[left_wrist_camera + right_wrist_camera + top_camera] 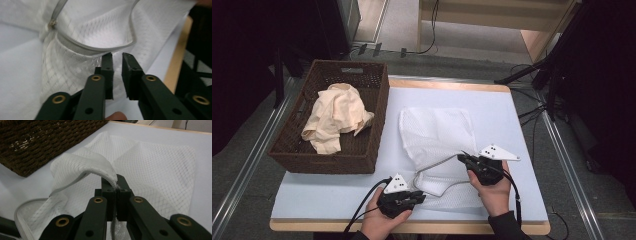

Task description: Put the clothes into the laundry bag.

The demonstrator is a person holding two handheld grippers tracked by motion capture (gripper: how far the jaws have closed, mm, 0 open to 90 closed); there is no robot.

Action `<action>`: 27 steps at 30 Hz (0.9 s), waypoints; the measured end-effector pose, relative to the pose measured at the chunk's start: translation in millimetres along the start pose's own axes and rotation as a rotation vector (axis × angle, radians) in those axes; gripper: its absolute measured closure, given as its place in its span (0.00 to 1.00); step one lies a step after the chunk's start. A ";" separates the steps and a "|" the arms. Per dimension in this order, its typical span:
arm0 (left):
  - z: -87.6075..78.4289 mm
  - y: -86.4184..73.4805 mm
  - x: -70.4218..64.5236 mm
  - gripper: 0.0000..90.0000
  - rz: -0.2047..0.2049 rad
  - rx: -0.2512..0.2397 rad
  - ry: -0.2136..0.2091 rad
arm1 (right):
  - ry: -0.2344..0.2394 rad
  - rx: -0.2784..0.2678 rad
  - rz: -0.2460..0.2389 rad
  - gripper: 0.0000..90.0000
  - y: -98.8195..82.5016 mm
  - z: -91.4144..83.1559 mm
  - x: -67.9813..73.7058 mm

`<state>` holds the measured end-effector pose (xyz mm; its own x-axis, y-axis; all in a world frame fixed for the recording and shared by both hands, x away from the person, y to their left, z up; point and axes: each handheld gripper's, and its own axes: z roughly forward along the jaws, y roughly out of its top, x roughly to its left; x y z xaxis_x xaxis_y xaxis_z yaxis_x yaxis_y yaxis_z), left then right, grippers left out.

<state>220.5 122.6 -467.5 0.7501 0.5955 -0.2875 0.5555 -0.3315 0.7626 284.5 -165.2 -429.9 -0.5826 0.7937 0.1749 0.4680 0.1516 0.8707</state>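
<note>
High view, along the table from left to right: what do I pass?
Wicker basket holding a cream cloth → left gripper, jaws slightly apart → white mesh laundry bag → right gripper, clamped on the bag's zipper edge.

Brown woven basket (373, 131) sits at the left part of the surface (517, 127), overhanging its left edge; a cut-out handle shows in the far wall. Inside it lies a crumpled cream cloth (337, 115), bunched toward the middle and the far side. The surface is pale blue-white with a light wooden rim visible along the far and near edges. Metal rails (252, 160) run along the floor on either side. Beyond the far edge: grey floor, black cables (427, 47), and the base of a light wooden frame (492, 20). Dark stand legs (537, 75) at the right.
</note>
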 end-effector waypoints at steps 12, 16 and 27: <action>-61.4 45.0 8.2 0.26 0.026 -0.172 0.117 | -0.003 0.020 -0.011 0.97 -2.8 2.9 0.7; -67.4 57.1 15.4 0.14 0.025 -0.174 0.145 | 0.001 0.021 -0.010 0.97 -3.8 3.6 0.9; -83.3 96.8 46.1 0.03 0.002 -0.215 0.133 | 0.006 0.022 -0.011 0.97 -4.6 2.5 -0.4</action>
<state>279.0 179.0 -358.6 0.6895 0.6907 -0.2180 0.4541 -0.1777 0.8731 284.2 -164.8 -435.0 -0.5918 0.7882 0.1688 0.4763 0.1730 0.8621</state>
